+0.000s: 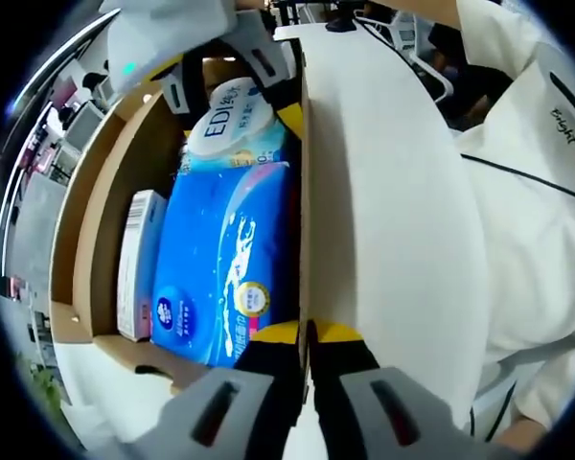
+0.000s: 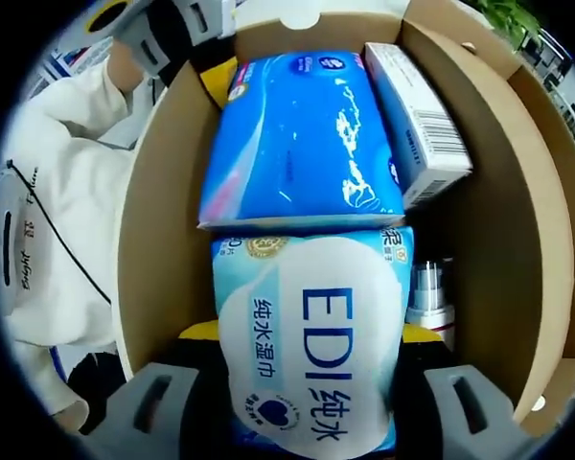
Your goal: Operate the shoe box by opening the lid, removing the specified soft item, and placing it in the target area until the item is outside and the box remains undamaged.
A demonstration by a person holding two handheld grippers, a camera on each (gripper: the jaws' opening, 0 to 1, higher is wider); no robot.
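Observation:
The open cardboard shoe box [image 1: 86,240] holds a pale EDI wet-wipes pack [image 1: 232,120], a blue tissue pack [image 1: 225,264] and a small white carton [image 1: 137,259]. My left gripper [image 1: 307,350] is shut on the top edge of the box's side wall [image 1: 305,192], yellow pads pressed to either face. My right gripper [image 2: 309,335] is shut on the wet-wipes pack [image 2: 311,345], one jaw on each side of it, inside the box [image 2: 158,249]. The blue tissue pack [image 2: 302,139] lies just beyond the wipes. The right gripper [image 1: 240,67] also shows at the box's far end.
A white barcode carton [image 2: 417,120] leans along the box's right wall, and a silvery capped bottle [image 2: 429,292] stands beside the wipes. A white panel [image 1: 393,220] stretches outside the gripped wall. A person in white clothing [image 1: 546,192] stands close by. The left gripper [image 2: 172,29] shows at the far corner.

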